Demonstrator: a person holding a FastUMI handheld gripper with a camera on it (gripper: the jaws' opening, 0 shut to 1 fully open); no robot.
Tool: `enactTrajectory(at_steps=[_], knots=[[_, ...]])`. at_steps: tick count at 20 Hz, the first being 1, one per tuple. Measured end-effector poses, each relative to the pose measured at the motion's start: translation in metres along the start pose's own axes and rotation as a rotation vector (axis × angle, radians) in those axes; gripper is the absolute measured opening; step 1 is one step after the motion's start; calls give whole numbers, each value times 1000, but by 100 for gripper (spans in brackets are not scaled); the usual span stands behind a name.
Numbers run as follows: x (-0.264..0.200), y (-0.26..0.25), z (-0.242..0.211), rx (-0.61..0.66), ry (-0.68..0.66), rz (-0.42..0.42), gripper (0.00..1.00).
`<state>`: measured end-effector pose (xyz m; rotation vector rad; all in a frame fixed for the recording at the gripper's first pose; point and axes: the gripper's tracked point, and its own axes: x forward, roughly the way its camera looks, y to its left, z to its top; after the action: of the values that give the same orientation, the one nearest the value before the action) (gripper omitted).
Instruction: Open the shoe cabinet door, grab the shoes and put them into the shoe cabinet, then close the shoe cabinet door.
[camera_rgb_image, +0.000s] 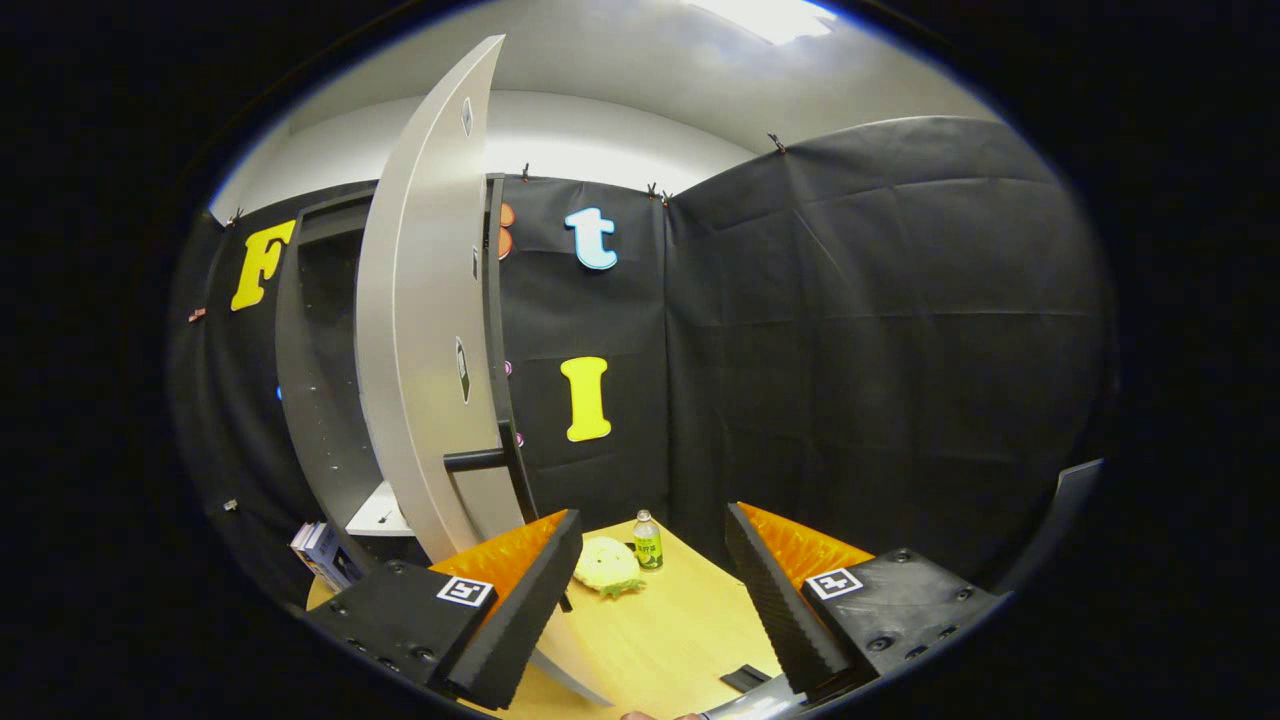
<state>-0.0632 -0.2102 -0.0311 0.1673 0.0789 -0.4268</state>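
Surface: a pale wooden table (680, 630) in a booth with black cloth walls and a white ceiling.
Gripper (652, 590): fingers spread wide, holding nothing.
Cabinet door (425, 330): swung open, its edge just ahead of the left finger, with a dark handle (478, 460) near its lower part.
Shoe cabinet (320, 380): dark and open behind the door; contents cannot be told.
Beyond the fingers: a yellow-green plush thing (606, 566) beside a small bottle (647, 541).
Left of the cabinet foot: a book (322, 553).

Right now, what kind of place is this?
Probably a staged recording booth, not a home: black cloth walls, a tall cabinet with its door open, a wooden tabletop. The open gripper holds nothing.
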Motion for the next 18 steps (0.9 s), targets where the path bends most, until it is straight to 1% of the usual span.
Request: enactTrajectory(at_steps=[7,10,14,18], knots=[[-14,40,-9,39,12,92,97],[-19,62,-14,62,30,146,97],[-28,110,-24,100,67,253,97],[-29,180,-36,69,130,398,98]])
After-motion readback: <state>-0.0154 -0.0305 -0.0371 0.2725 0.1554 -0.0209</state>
